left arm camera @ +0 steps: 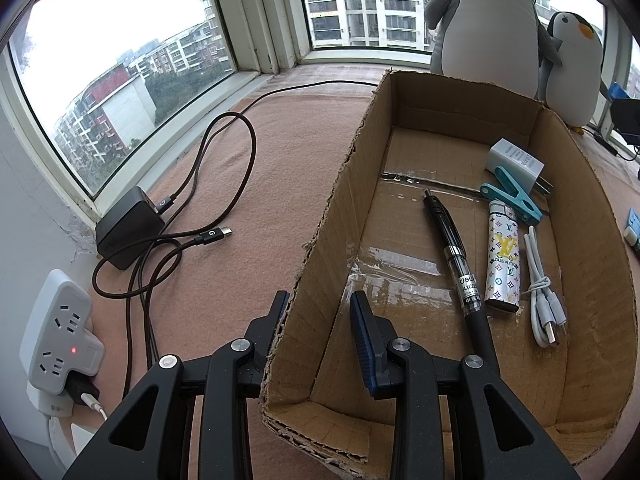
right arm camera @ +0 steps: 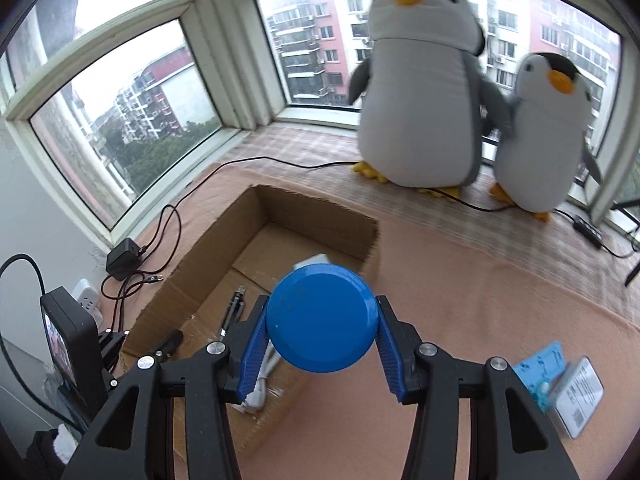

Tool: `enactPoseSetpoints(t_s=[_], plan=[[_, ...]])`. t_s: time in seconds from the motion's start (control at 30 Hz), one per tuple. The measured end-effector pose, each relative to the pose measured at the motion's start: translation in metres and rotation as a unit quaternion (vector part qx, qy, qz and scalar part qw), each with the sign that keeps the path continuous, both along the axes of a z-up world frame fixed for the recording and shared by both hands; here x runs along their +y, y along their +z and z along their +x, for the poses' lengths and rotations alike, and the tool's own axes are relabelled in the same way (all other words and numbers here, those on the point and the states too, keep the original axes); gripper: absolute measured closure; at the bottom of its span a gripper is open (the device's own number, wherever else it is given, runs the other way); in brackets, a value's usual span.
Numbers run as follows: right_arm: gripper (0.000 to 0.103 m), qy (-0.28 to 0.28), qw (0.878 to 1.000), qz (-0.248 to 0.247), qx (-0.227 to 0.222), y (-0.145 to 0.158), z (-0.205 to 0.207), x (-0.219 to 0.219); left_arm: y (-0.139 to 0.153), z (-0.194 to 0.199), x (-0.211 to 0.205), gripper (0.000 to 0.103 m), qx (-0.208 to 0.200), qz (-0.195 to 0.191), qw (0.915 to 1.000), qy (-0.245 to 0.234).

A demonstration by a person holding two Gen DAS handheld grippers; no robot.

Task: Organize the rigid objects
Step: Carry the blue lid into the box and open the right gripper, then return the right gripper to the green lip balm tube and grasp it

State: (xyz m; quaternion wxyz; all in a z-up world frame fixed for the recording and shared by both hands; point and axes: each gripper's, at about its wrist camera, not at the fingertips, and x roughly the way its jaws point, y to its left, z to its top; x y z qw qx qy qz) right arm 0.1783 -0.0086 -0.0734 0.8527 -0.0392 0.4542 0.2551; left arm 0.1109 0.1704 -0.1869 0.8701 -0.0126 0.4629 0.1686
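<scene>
**Blue Disc Held Above the Cardboard Box**

Pinkish cloth (left arm camera: 256, 168) is covering the window ledge, with two plush penguins (right arm camera: 424, 92) sitting against the glass. An open cardboard box (left arm camera: 340, 200) is resting on the cloth. Inside it are lying a black pen (left arm camera: 460, 264), a patterned lighter (left arm camera: 503, 258) just beside the pen, a coiled white cable (left arm camera: 540, 284) next to the lighter, a teal clip (left arm camera: 510, 202) and a white plug adapter (left arm camera: 516, 164) toward the far end.

The left gripper (left arm camera: 320, 308) is clamping the box's near left wall, one finger outside and one inside the cardboard. The right gripper (right arm camera: 320, 320) is holding a round blue disc-shaped object (right arm camera: 322, 318) between its blue pads, the fingers standing partly apart around it, above the box's near right edge.

Outside the box, a black charger (left arm camera: 130, 228) with its dark cord is lying on the cloth near a white power strip (left arm camera: 60, 328).
</scene>
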Motion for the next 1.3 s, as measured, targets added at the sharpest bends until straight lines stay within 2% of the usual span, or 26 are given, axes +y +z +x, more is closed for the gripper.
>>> enactPoseSetpoints(t_s=[0.33,0.87,0.93,1.0,1.03,1.3], plan=[[0.057,0.053,0.998,-0.034,0.001,-0.021,0.006,0.060,0.000,0.001,0.001,0.071,-0.003,-0.003,1.0000,0.003],[0.057,0.073,0.996,-0.038,0.019,-0.041,0.008,0.091,0.000,0.000,0.001,0.071,-0.003,-0.003,1.0000,0.004],[0.054,0.074,0.996,-0.038,0.021,-0.042,0.009,0.092,0.000,0.000,0.002,0.071,-0.003,-0.003,1.0000,0.004],[0.042,0.069,0.997,-0.039,0.020,-0.041,0.010,0.091,0.000,0.000,0.001,0.071,-0.003,-0.003,1.0000,0.003],[0.041,0.066,0.997,-0.037,0.018,-0.040,0.010,0.090,0.000,0.000,0.001,0.071,-0.003,-0.002,1.0000,0.003],[0.039,0.055,0.998,-0.034,0.019,-0.037,0.013,0.080,-0.001,0.000,0.002,0.071,-0.003,-0.002,1.0000,0.003]])
